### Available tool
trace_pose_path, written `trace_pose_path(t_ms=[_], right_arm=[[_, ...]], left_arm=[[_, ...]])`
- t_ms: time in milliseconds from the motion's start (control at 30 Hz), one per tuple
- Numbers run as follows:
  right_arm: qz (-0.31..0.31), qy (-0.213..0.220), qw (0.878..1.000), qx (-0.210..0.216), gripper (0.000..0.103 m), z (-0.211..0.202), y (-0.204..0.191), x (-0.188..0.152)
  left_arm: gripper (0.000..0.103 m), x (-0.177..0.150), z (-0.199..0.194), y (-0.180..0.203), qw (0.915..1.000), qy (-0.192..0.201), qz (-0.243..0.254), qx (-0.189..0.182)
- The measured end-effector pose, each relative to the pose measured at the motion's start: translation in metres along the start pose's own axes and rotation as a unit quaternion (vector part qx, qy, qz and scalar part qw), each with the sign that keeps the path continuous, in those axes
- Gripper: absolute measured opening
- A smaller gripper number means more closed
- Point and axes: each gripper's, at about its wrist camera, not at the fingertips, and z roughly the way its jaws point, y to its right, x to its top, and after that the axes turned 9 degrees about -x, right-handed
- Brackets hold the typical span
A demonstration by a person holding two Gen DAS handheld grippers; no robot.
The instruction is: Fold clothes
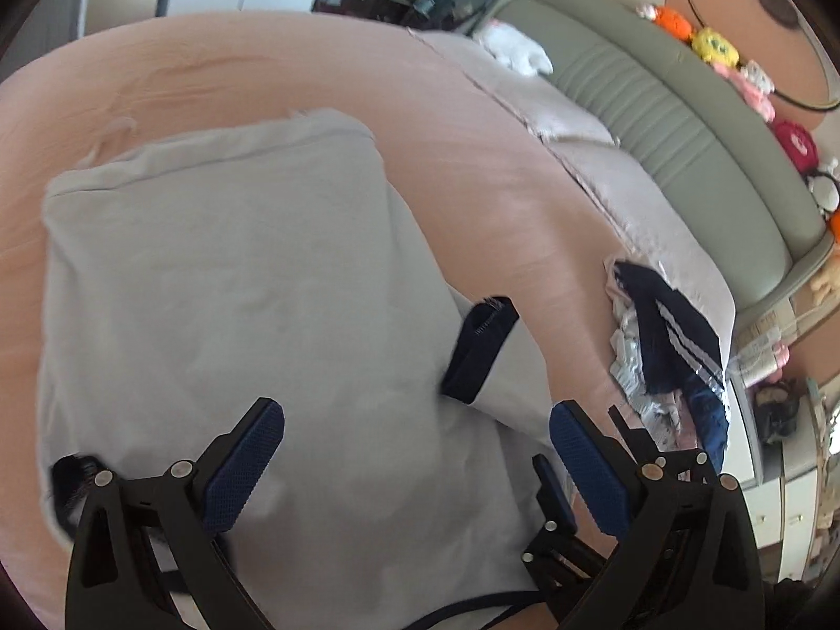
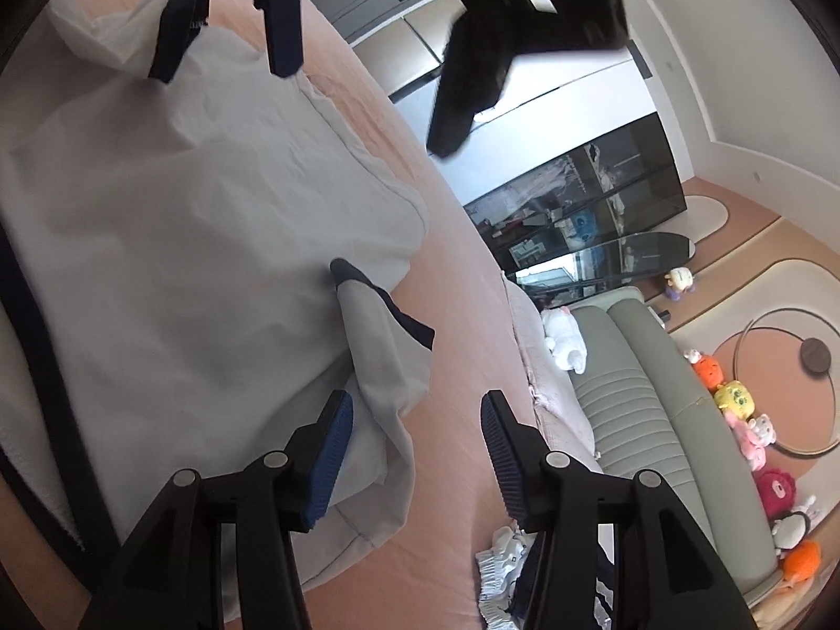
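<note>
A pale grey shirt [image 1: 236,273] with navy trim lies spread on the pink bed [image 1: 472,121]. In the left wrist view my left gripper [image 1: 417,451] hovers over the shirt, open, with nothing between its blue pads. One short sleeve with a navy cuff [image 1: 480,352] lies just ahead of it. In the right wrist view my right gripper [image 2: 415,451] is open over the shirt's [image 2: 184,262] edge. A folded-in sleeve [image 2: 388,362] with a navy edge lies just ahead of its left finger [image 2: 328,462], and the pads do not press on it. The left gripper [image 2: 362,107] shows at the top, beside the other sleeve's cuff [image 2: 178,31].
A pile of clothes with a navy white-striped piece [image 1: 672,336] lies on the bed's right side, low in the right wrist view [image 2: 504,562]. A green padded headboard [image 1: 682,121] with plush toys [image 1: 714,47] runs behind. A white plush [image 2: 564,344] and a dark glass cabinet [image 2: 577,220] stand farther off.
</note>
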Motion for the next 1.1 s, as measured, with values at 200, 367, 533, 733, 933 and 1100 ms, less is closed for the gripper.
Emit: trace_pose_path(t_ms=[200,367,533,733,933,1100], right_arm=[[0.029,-0.023,0.999,-0.001,0.050,0.008,0.003,-0.007],[0.040,-0.027,0.999,-0.007,0.050,0.013,0.005,-0.007],[0.050,-0.036,0.998,0.001,0.050,0.018,0.006,-0.007],[0.055,-0.046,0.997,0.008,0.050,0.020,0.003,-0.008],[0.071,-0.056,0.996,0.014,0.050,0.021,0.004,-0.008],[0.081,-0.060,0.995,0.013,0.050,0.022,0.007,-0.010]], left_arm=[[0.103,0.004,0.036,0.008,0.9978,-0.037,-0.039,-0.040],[0.103,0.006,0.050,0.007,0.9908,-0.049,-0.092,-0.086],[0.102,0.008,0.056,-0.004,0.9848,-0.056,-0.134,-0.095],[0.099,0.016,0.046,-0.006,0.9797,-0.029,-0.161,-0.116],[0.099,0.015,0.050,-0.004,0.9611,-0.048,-0.197,-0.187],[0.099,0.008,0.062,-0.008,0.9519,-0.064,-0.219,-0.204]])
